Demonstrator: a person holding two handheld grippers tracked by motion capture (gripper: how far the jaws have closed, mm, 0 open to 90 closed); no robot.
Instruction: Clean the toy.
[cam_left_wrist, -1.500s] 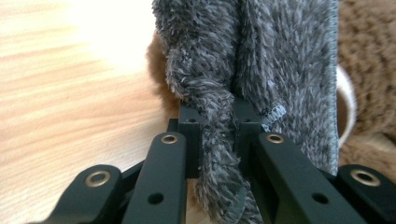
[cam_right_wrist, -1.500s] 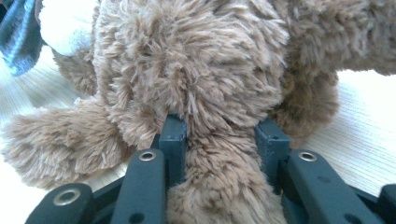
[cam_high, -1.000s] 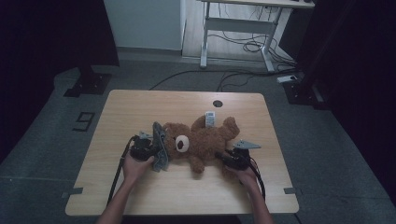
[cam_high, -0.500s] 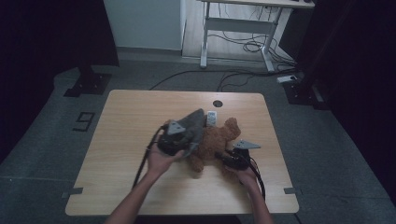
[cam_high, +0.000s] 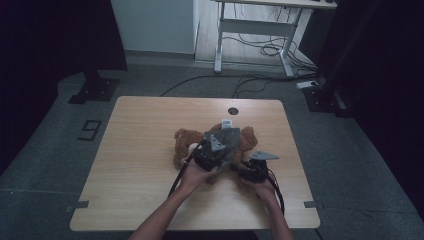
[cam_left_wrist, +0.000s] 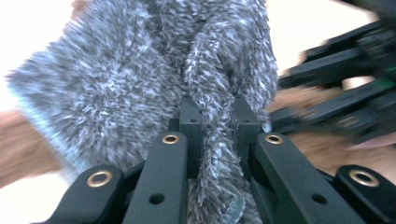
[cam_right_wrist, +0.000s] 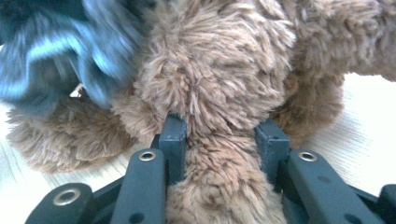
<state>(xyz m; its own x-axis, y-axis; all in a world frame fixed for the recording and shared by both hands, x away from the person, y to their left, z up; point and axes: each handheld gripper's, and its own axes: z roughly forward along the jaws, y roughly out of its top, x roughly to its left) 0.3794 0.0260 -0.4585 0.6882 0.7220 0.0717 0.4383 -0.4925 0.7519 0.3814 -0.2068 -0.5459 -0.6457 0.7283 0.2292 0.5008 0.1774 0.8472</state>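
A grey furry cloth (cam_left_wrist: 140, 79) is pinched by the left gripper (cam_left_wrist: 215, 121) above the teddy bear (cam_right_wrist: 219, 70) (brown, lying on the worktop (cam_high: 135, 150)), one limb of which is clamped in the right gripper's (cam_right_wrist: 223, 140) fingers.

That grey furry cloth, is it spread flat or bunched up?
Bunched up. The grey furry cloth hangs in folds, one fold pinched in the shut left gripper, lifted over the brown teddy bear.

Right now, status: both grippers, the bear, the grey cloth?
Left gripper shut on grey fuzzy cloth, over the teddy bear. Right gripper clamps a bear limb. Nothing else in the way.
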